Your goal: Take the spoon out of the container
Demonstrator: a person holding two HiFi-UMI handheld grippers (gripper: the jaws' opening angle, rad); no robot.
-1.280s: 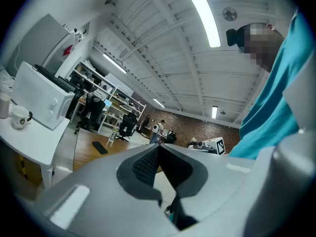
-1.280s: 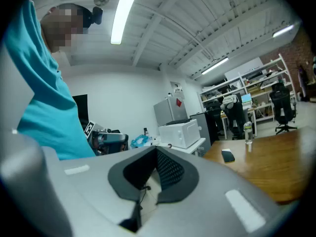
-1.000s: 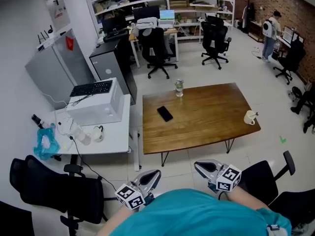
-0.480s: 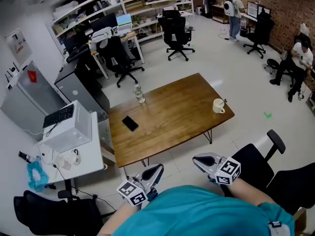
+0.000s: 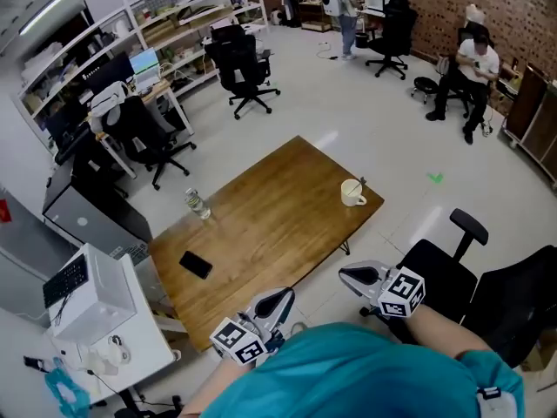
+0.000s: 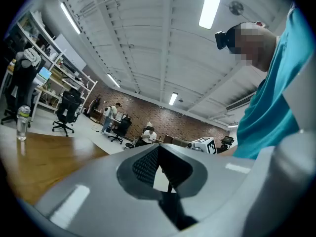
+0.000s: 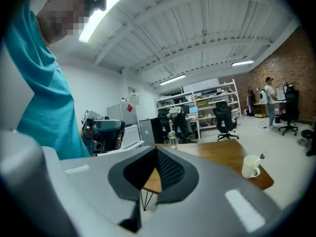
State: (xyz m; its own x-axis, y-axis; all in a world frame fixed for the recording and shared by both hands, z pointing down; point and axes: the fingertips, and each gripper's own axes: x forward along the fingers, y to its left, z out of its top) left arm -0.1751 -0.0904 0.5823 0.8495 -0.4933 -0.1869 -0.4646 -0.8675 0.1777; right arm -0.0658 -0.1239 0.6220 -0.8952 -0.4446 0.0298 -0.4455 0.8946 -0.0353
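Observation:
A white mug (image 5: pixel 351 193) with a spoon (image 5: pixel 360 183) standing in it sits near the right corner of the brown wooden table (image 5: pixel 261 225); the same mug (image 7: pixel 251 166) and spoon handle (image 7: pixel 260 157) show in the right gripper view. My left gripper (image 5: pixel 280 299) and right gripper (image 5: pixel 346 275) are held close to my body, well short of the table. Both have their jaws together with nothing between them. The mug does not appear in the left gripper view, where only the table (image 6: pixel 34 154) and my left gripper (image 6: pixel 157 148) show.
A black phone (image 5: pixel 196 265) and a water bottle (image 5: pixel 197 204) lie on the table's left half. A black office chair (image 5: pixel 452 268) stands just right of my right gripper. A white desk with a printer (image 5: pixel 87 299) is at the left. People sit and stand at the far right.
My head has turned left, so the table and mug have slid rightward and rotated in the head view. Both grippers stay by my body, still shut.

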